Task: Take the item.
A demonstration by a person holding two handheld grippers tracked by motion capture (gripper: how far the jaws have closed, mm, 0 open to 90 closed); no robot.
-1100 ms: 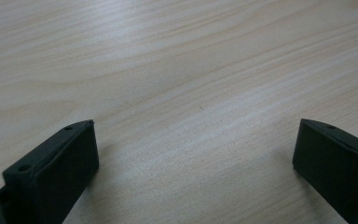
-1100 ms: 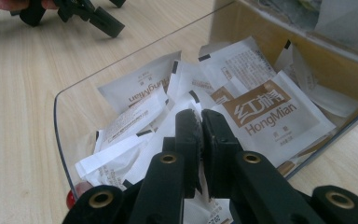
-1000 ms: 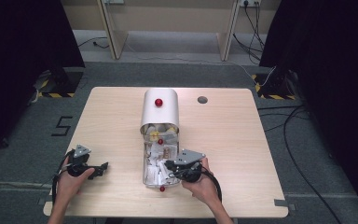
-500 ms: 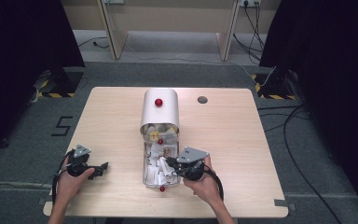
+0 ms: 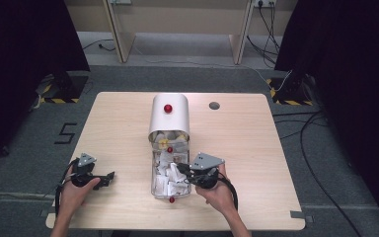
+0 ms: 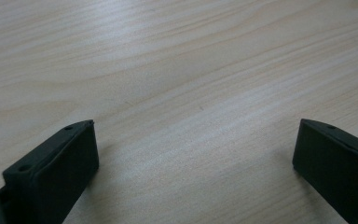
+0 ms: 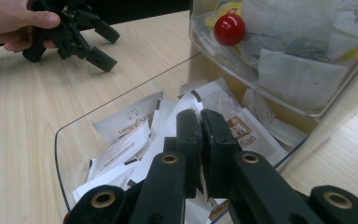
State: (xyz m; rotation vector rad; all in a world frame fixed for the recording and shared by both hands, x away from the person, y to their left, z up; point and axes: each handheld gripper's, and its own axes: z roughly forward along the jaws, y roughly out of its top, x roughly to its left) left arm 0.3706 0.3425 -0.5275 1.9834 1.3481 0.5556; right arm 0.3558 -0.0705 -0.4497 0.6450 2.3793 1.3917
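Right gripper (image 7: 200, 122), jaws pressed together, hovers over sachets (image 7: 121, 135) in the clear tray (image 7: 58, 154), apparently pinching one; next likely lift out; left gripper (image 5: 109, 176) spread, idle on table (image 6: 177, 70).

sachet (image 7: 223, 123) print blurred — claw-hidden, tray (image 7: 81, 122) cropped

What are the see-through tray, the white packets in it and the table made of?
The tray looks like clear glossy plastic: the tabletop shows through its thin, rounded wall. The packets seem matte paper, flat, creased and printed, though a thin coating can't be ruled out. The table looks like pale wood or wood-grain laminate, with a smooth, faintly shiny grain.
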